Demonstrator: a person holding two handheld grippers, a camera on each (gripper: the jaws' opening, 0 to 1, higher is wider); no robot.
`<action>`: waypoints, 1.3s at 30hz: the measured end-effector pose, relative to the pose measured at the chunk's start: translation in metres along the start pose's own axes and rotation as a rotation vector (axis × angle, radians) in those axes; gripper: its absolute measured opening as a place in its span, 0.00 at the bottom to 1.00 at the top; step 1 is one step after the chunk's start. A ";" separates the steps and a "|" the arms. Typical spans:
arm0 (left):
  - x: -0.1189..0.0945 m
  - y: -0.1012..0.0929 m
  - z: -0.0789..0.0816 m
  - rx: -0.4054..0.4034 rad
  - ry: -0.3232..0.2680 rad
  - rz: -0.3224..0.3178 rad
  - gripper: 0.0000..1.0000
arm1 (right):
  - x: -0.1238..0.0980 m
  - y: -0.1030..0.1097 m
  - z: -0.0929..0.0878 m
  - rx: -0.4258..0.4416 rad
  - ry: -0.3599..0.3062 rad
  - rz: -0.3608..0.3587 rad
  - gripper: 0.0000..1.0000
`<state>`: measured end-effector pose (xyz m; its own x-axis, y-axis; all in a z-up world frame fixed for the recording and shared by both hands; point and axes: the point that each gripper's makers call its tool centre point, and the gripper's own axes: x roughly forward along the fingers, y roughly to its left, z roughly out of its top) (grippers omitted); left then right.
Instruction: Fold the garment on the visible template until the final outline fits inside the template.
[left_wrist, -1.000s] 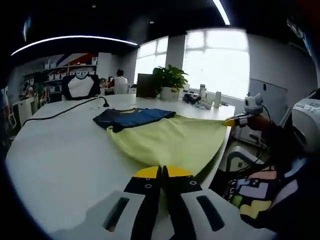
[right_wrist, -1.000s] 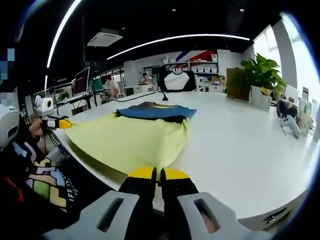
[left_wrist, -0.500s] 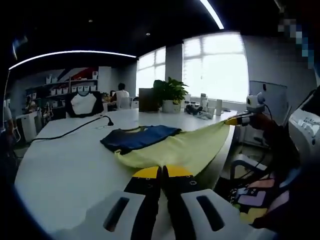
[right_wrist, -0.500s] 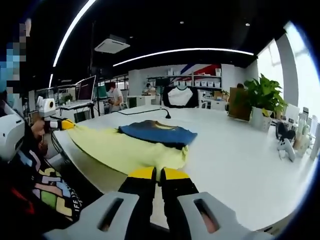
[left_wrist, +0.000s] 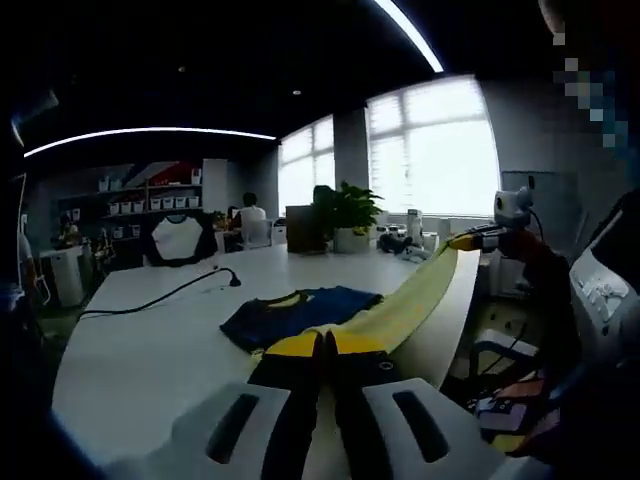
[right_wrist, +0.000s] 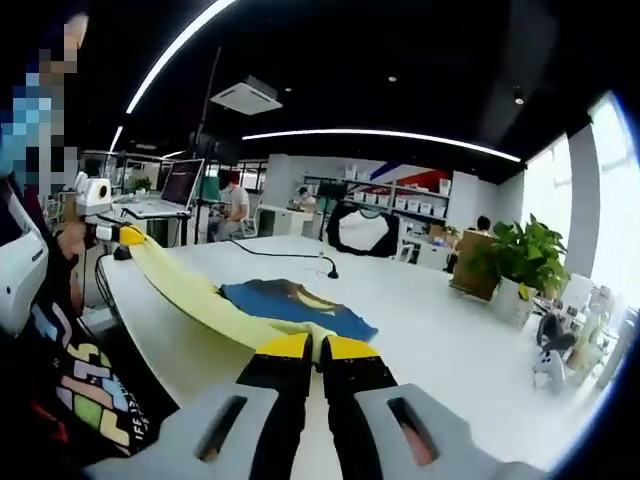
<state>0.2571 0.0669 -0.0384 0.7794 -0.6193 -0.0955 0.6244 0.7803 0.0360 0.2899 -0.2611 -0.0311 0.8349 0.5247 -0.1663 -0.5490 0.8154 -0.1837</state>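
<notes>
Hem of the shirt is stretched taut between the two tongs, a yellow band running from the left tongs to the right tongs at the far end of that view. In the right gripper view the same band runs from the right tongs to the left tongs. Both pairs are pressed together on the yellow cloth, one at each hem corner. The band's long axis lies along the near edge of the counter, lifted above it. The shirt's blue upper part rests flat on the counter, ahead of the tongs and toward the middle. No template outline is clear in this dim light; it may lie under the blue part. The fold likely calls for carrying both corners forward together, across the long axis, over the blue part. Neither hand is plainly nearer to it.
</notes>
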 end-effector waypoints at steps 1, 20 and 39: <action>-0.001 0.001 0.004 -0.006 -0.005 0.004 0.02 | 0.001 -0.001 0.003 -0.005 -0.004 0.002 0.02; 0.026 0.057 0.069 0.078 -0.024 0.036 0.02 | 0.065 -0.034 0.072 -0.103 -0.035 -0.014 0.02; 0.141 0.141 0.026 -0.003 0.176 0.088 0.03 | 0.175 -0.097 0.025 0.019 0.137 -0.054 0.02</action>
<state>0.4563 0.0879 -0.0208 0.8093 -0.5242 -0.2649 0.5542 0.8309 0.0490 0.4900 -0.2423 -0.0186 0.8491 0.4428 -0.2879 -0.5018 0.8465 -0.1779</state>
